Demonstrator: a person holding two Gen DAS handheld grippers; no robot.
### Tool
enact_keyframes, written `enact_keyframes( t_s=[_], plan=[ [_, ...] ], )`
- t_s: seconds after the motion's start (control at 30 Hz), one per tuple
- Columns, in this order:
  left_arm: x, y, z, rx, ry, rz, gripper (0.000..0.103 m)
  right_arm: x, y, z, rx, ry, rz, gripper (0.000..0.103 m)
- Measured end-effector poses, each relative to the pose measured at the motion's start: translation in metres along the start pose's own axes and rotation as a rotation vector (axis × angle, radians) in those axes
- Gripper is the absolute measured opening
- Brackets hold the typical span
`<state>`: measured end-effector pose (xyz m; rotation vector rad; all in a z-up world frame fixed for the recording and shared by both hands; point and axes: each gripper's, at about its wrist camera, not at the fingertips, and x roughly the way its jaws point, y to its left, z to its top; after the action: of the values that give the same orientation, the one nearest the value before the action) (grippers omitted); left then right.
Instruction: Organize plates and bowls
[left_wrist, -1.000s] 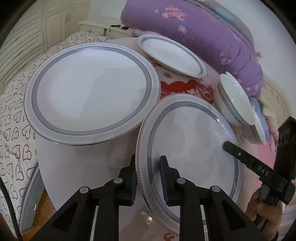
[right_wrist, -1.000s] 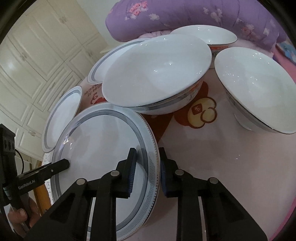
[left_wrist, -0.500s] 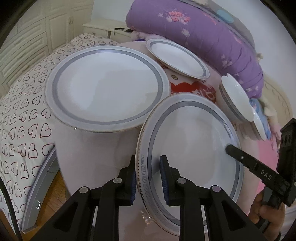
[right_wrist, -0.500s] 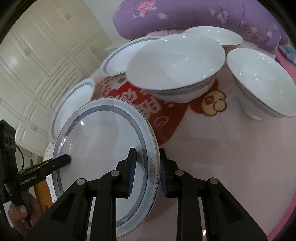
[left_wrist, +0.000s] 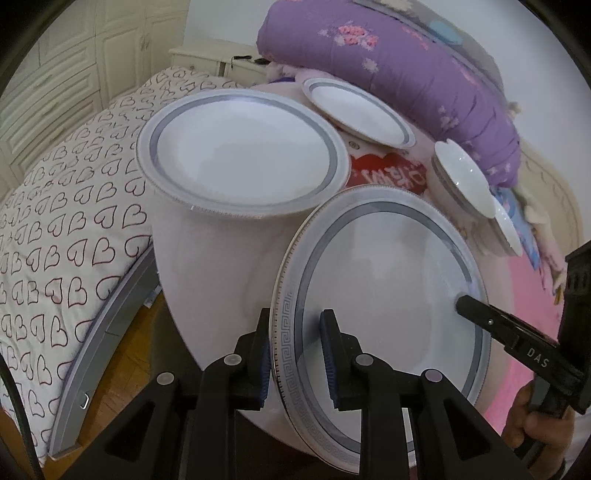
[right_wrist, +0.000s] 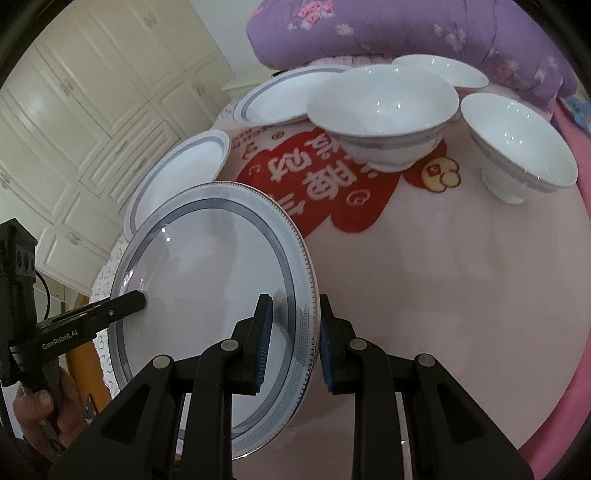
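- I am pinching the large grey-banded white porcelain plate (left_wrist: 388, 295) with left claw (left_wrist: 295, 354) and right claw (right_wrist: 291, 339) — opposite rims, raised over the pink bench (right_wrist: 461, 295).
- I am judging level, matched hands best — lowering it squarely onto the second grey-banded plate (left_wrist: 240, 155).

A: Left claw (left_wrist: 295, 354)? Colours, marks?
B: Matte black, blue ribbed pads (left_wrist: 328, 354), round silver screws. Same on right claw (right_wrist: 293, 339).
A: Lettering?
B: White "DAS" on one, "GenRobot.AI" on the other. Bare-skinned hand (right_wrist: 40, 417) beside that lettering.
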<state>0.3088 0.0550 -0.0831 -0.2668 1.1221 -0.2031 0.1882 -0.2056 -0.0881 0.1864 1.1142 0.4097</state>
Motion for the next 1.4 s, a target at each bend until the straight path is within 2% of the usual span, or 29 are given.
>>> enact_keyframes(
  t_s=[0.33,0.83,0.87,0.9,0.93,0.97,1.0,1.03,1.2,1.4],
  plan=[
    [0.012,0.007,-0.003,-0.009,0.04,0.012,0.021,0.014,0.0,-0.01,-0.001,0.042,-0.02,0.023],
    [0.013,0.008,-0.004,0.007,0.024,0.03,0.024,0.015,0.0,-0.011,0.004,0.029,-0.027,0.026],
    [0.013,0.008,-0.004,0.009,0.025,0.034,0.027,0.015,0.0,-0.011,0.006,0.026,-0.03,0.031],
    [0.012,0.007,-0.003,0.011,0.023,0.038,0.037,0.014,-0.001,-0.011,0.011,0.02,-0.03,0.037],
    [0.011,0.007,-0.001,0.011,0.016,0.044,0.047,0.013,-0.003,-0.01,0.018,0.012,-0.029,0.052],
    [0.009,0.007,-0.001,0.011,0.0,0.055,0.069,0.011,-0.004,-0.01,0.024,0.001,-0.029,0.074],
    [0.005,0.007,0.0,0.012,-0.02,0.065,0.087,0.01,-0.006,-0.009,0.028,-0.006,-0.03,0.085],
    [0.002,0.006,0.0,0.015,-0.04,0.073,0.091,0.008,-0.007,-0.008,0.034,-0.018,-0.032,0.103],
    [-0.009,0.001,0.002,0.023,-0.085,0.092,0.1,0.004,-0.015,-0.002,0.053,-0.047,-0.046,0.103],
    [-0.022,-0.003,0.006,0.023,-0.132,0.13,0.101,-0.006,-0.016,0.006,0.057,-0.099,-0.035,0.103]
  ],
)
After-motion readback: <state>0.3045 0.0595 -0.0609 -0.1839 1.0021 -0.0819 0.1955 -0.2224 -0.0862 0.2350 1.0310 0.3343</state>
